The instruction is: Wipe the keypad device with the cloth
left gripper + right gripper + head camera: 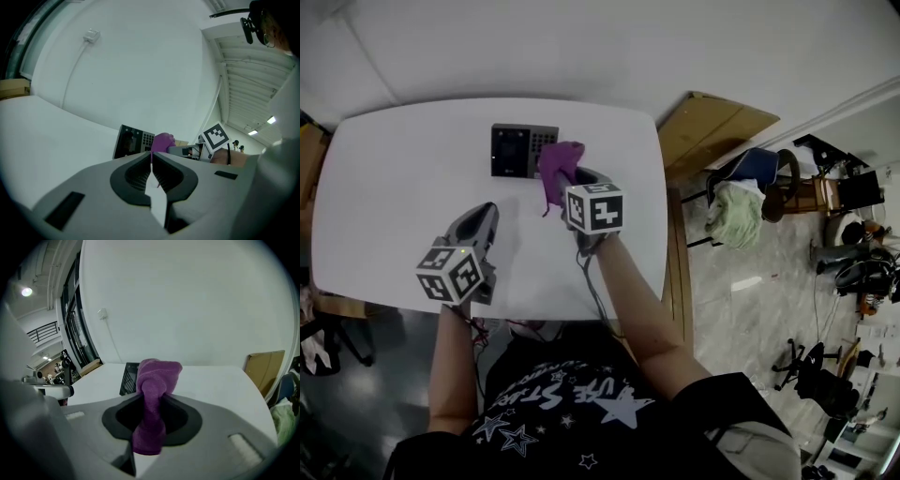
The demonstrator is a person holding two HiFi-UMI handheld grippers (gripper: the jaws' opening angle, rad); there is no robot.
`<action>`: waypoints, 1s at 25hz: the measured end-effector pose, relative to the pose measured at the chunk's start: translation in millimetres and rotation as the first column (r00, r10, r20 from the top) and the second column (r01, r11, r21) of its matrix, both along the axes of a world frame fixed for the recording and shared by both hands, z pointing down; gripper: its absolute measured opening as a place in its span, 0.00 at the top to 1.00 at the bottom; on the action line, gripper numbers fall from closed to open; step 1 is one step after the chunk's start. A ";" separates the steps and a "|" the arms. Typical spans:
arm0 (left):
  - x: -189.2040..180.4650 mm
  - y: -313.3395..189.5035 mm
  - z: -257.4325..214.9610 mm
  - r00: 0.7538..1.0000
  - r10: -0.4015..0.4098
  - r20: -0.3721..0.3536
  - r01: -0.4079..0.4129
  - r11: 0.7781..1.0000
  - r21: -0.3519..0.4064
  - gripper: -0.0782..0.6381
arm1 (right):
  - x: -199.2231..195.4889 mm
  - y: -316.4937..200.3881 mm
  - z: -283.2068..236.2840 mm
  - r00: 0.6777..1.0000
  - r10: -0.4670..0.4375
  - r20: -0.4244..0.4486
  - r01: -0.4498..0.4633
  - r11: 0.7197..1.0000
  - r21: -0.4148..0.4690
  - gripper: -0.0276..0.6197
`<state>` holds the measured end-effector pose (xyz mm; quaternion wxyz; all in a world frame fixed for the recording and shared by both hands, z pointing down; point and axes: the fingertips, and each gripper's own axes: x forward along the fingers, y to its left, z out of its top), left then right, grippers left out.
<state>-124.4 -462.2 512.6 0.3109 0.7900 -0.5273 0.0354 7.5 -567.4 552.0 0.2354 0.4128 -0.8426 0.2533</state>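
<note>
Head view: the keypad [523, 150] lies flat toward 12 o'clock on the white surface [384, 187]. The right hand-held gripper [569, 180] carries the purple cloth [559, 167] at the keypad's 3 o'clock edge. The cloth overlaps that edge in the picture, but I cannot tell whether it touches. The left hand-held gripper [490, 208] hangs near the keypad's 7 o'clock, apart from it.

Left gripper view: its jaws are pressed together with nothing between them. The keypad sits ahead at 12 o'clock, with the cloth just at the keypad's 3 o'clock.

Right gripper view: the jaws pinch the cloth partway along its length. A rolled bunch stands out past the tips and a tail hangs on the near side. The keypad's corner shows behind the bunch at about 11 o'clock.

To do the wipe well, I judge that the bunch should meet the keypad's face, not the hard tips. Tilt the right hand-held gripper down so the cloth leads. Then draw it from 3 o'clock toward 9 o'clock with light, even pressure, in overlapping passes across the keys and the screen. The keypad looks loose on a smooth surface and may slide. Resting the shut left jaws against its 9 o'clock edge would hold it in place.
</note>
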 end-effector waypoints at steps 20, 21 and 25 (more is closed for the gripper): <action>-18.8 129.0 -19.6 0.987 0.157 -0.030 -0.155 0.986 0.061 0.87 | -2.3 171.7 -35.3 0.992 0.124 0.029 -0.126 0.991 0.054 0.81; -20.2 134.8 -18.8 0.985 0.170 -0.030 -0.168 0.984 0.062 0.87 | -3.8 180.9 -35.5 0.991 0.127 0.028 -0.129 0.990 0.057 0.81; -25.7 150.0 -13.8 0.979 0.200 -0.039 -0.198 0.979 0.056 0.87 | -8.0 212.0 -35.9 0.991 0.133 0.019 -0.134 0.989 0.063 0.81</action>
